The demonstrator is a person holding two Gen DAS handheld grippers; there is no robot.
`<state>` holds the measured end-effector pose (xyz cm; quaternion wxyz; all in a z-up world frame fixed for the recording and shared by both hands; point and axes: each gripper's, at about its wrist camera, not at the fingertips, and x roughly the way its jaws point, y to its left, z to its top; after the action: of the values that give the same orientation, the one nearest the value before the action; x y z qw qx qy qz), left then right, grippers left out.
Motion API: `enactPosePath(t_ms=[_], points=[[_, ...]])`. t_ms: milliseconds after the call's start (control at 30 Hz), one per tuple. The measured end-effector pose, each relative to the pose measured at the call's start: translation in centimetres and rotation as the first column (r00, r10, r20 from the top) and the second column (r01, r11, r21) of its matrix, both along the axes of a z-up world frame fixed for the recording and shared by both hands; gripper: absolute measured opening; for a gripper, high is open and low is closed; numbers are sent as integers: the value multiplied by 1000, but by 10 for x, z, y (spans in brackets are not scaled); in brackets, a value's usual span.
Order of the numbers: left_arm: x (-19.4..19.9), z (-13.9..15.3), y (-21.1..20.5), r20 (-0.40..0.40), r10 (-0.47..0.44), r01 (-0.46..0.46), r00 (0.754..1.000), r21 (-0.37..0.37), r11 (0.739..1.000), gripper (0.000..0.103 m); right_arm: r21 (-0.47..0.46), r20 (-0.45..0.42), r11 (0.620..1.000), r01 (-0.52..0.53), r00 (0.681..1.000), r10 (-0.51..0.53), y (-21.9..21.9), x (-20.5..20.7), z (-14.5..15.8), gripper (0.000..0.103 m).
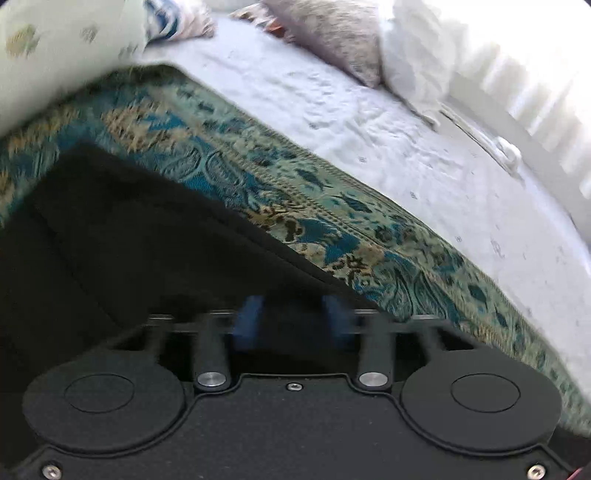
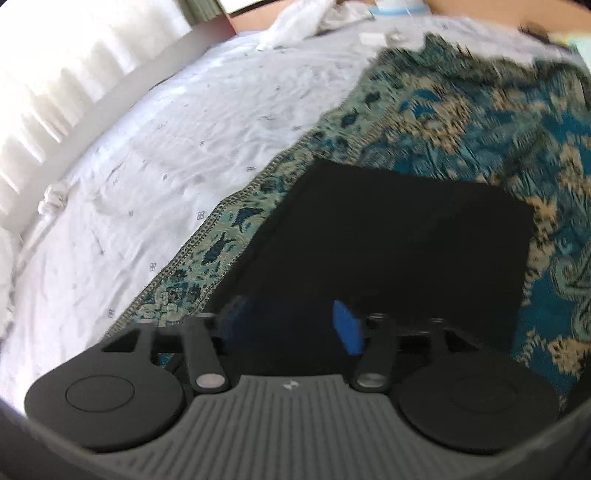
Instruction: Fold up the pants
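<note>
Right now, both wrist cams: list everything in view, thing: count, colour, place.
pants: 1, black, folded flat on the patterned throw
patterned throw: 1, teal and tan, spread on the bed under the pants
bedsheet: 1, white with small marks, beside the throw
pillows: several, grey, white and patterned, at the far end of the bed
white cloth: 1, crumpled, far edge of the bed
left gripper: 1, black with blue pads, open above the pants, holding nothing
right gripper: 1, black with blue pads, open above the pants, holding nothing

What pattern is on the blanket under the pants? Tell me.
Teal and beige woven paisley blanket; right wrist view.
</note>
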<state>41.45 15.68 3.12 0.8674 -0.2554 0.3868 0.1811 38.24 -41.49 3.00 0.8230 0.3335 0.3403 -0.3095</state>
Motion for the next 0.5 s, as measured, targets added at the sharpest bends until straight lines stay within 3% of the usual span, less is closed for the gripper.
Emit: enactPosePath(t_ms=[67,100,267,433,500], points=[[5,-6,4,9,75,-74,997,-16,997,74,-48,-7,999,2,1000,-3,10,11,-3,100],[7,-7,3,14,94,-94,995,-10,995,79,-71,-11,997,7,1000,-8,15,17,-6,103],[26,-16,-10,1,124,-124,992,58,991,102,-157,-102,988,1,995,-17,36,51,-24,103],[48,-28,-35,-91,161,-132,983,265,955,103,-318,-222,948,-9,973,-65,56,83,-39,103],[54,-31,-41,-105,179,-139,978,310,941,103,-352,-252,936,-18,965,-76,58,89,-41,103]])
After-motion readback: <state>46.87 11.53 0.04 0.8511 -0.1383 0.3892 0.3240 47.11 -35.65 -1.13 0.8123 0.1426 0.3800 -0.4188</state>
